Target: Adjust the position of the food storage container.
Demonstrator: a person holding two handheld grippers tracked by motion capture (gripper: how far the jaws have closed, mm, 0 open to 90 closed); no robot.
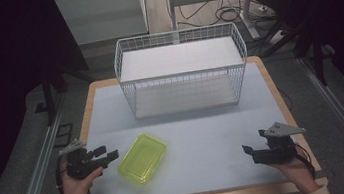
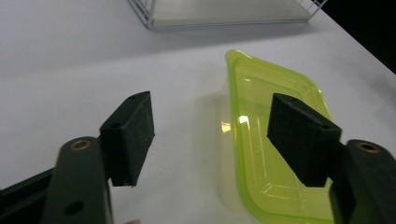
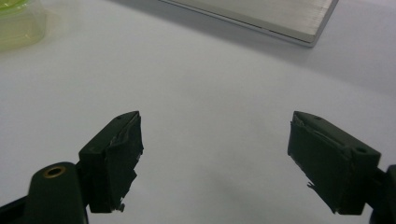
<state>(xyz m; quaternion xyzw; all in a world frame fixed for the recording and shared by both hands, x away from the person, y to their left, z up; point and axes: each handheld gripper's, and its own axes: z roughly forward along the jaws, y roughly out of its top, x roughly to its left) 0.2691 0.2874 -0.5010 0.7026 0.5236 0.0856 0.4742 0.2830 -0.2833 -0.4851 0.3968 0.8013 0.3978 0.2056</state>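
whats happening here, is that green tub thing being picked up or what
A person sits at a white table with a two-jaw tool in each hand. The left tool is open and reaching at the yellow-green plastic container; in the left gripper view its jaws straddle the container's near rim without pressing on it. The right tool is open too, over bare table on the right side. A white wire basket stands empty at the far end. Nothing is lifted yet.
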